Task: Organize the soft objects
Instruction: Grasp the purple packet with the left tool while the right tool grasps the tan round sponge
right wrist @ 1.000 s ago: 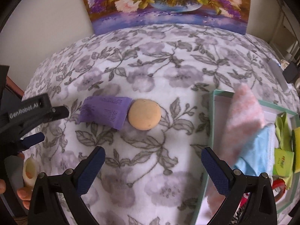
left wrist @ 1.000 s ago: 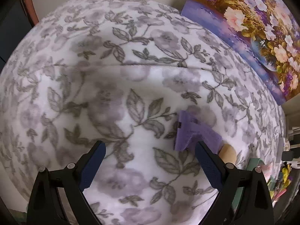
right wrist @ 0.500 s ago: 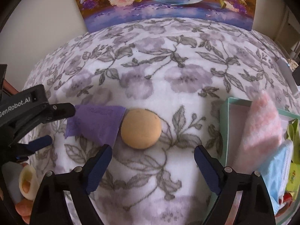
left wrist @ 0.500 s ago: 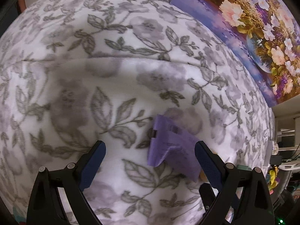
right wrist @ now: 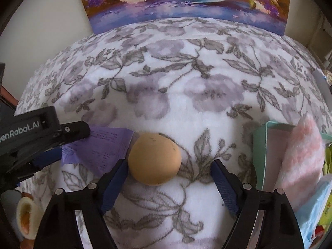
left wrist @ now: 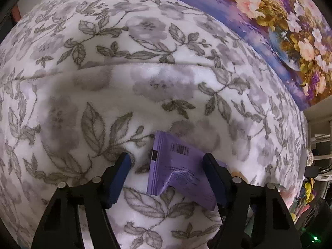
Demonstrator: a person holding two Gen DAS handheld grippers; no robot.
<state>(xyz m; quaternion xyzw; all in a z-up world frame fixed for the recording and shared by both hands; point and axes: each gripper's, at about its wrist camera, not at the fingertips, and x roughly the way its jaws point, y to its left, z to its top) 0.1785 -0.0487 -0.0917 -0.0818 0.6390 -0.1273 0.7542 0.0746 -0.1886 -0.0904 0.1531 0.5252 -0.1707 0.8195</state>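
A purple packet (left wrist: pixel 178 170) with a barcode lies crumpled on the floral blanket (left wrist: pixel 145 83). My left gripper (left wrist: pixel 166 159) straddles it with jaws closing. The right finger (left wrist: pixel 213 176) is against the packet's edge and the left finger (left wrist: pixel 118 178) stands clear of it. In the right wrist view a tan round soft ball (right wrist: pixel 154 158) sits beside the packet (right wrist: pixel 103 147). My right gripper (right wrist: pixel 169 164) brackets the ball, jaws closing. Its left finger (right wrist: pixel 114 182) is nearly at the ball and its right finger (right wrist: pixel 224 182) is well apart. The left gripper (right wrist: pixel 74 143) shows at the left edge.
A teal tray (right wrist: pixel 259 145) at the right holds a pink fluffy cloth (right wrist: pixel 300 161) and a light blue cloth (right wrist: pixel 315 203). A flower painting (right wrist: pixel 186 0) leans at the back. A hand's fingers with a pale yellow item (right wrist: pixel 25 213) show at the lower left.
Both grippers have come down closer to the blanket. The left jaws narrowed around the purple packet, the right jaws narrowed around the tan ball.
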